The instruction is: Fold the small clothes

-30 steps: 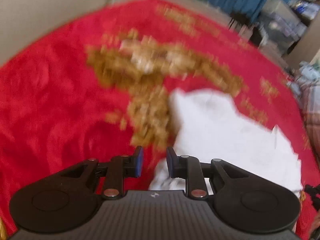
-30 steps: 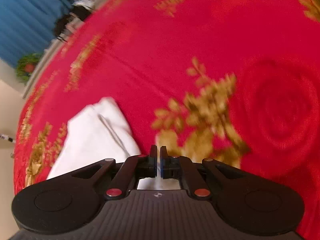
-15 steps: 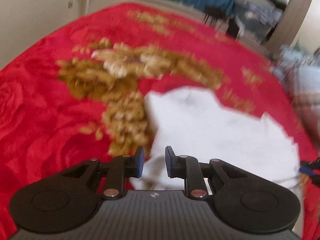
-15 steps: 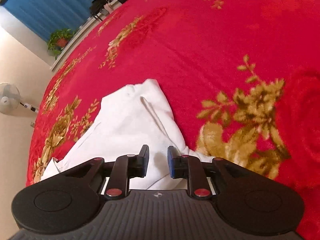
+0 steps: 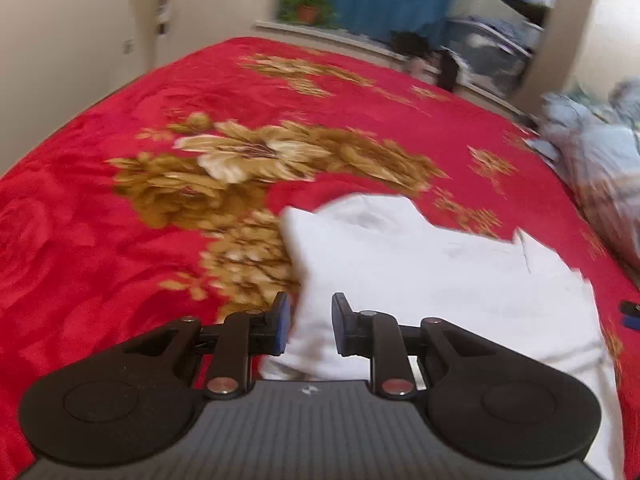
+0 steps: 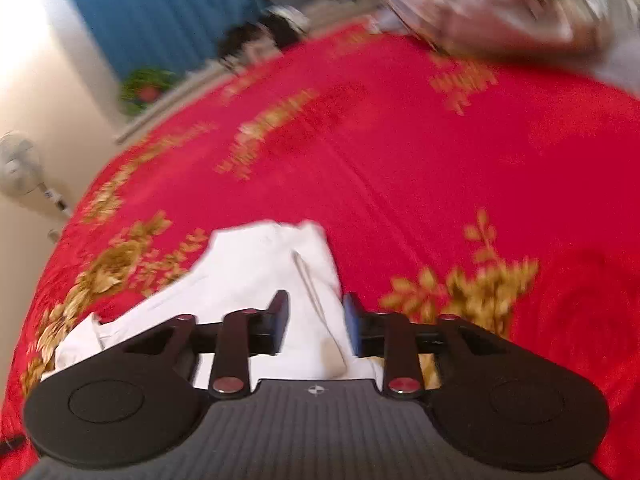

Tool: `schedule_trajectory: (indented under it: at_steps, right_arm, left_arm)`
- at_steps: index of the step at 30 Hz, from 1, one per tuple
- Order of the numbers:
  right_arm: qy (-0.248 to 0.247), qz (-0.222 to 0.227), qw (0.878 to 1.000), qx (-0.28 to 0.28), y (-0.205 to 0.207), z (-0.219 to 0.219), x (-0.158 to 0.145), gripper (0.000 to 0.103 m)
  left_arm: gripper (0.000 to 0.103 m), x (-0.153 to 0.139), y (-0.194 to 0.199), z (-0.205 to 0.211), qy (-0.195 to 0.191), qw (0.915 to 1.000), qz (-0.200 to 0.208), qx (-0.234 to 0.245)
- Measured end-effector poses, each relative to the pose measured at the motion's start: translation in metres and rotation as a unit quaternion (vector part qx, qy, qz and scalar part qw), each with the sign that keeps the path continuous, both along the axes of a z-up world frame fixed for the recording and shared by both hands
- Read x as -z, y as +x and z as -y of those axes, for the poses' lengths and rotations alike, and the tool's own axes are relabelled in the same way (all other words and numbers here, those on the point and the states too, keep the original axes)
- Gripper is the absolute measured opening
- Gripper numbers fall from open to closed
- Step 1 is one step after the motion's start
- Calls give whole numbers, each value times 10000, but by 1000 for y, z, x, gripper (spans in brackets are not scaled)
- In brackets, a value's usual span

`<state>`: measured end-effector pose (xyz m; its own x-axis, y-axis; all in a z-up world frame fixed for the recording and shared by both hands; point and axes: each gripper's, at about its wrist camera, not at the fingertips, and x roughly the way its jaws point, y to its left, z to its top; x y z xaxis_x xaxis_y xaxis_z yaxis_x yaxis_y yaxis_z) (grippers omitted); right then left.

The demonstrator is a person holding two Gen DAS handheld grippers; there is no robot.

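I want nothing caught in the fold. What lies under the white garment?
The white garment lies on a red floral blanket, which shows all around it. Whatever is directly under the cloth, or inside its folds, is hidden.

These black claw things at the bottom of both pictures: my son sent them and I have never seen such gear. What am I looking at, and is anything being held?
No robot here: a person holds a two-fingered claw in each hand, and each claw carries a wide-angle camera looking along its fingers. One picture is from the left claw, the other from the right claw, so both show the same bed from two sides.

On the red blanket with gold flowers lies a white garment, partly folded. A bluish heap of bedding sits at the far edge.

Nothing looks gripped. The left claw's jaws stand apart with cloth between them, not visibly pinched. The right claw's jaws have just been opening; the garment lies between and below them, let go.
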<state>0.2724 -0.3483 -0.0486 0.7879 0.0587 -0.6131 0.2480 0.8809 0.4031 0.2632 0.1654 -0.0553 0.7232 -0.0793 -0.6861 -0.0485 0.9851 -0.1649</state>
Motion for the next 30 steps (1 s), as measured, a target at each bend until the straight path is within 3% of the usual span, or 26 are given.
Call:
schedule_trajectory:
  at_steps: [3,5,9,11,14,20,25,28,30]
  right_arm:
    - [-597,-346,9976,-59,-12,-1,7,39]
    - [-462,-330,9984,39,-34,4,0,39]
    - [-540,102,9982,-228,-81,4,-43,39]
    - [-616,327,9969,-353,-110,5,-65,41]
    - [-623,443,9956,-536,-153,8,-84,45]
    - [-738,372,9944,-658,-217,19,-83,45]
    - [-586,140,9973,-427,-245,37,-52,45]
    - [-448,-416,9969,-487,-246,46,-21,45]
    - [-156,-767,9957,-494,-243,54,-6,45]
  left_arm:
    - [44,28,3,7,495,9949,-868,-119]
    - [47,17,-9,12,670,9951,-664,-291]
    - [47,-30,-50,38,873,9959,225,3]
    - [47,-54,-74,48,669,9964,487,179]
    - [47,-83,-98,59,431,9967,566,389]
    - [47,-114,-174,70,502,9934,748,714]
    - [47,-84,-231,66,548,9943,517,758]
    - [45,-45,-246,53,528,9971,-53,540]
    - [44,-24,-248,37,193,9976,-614,246]
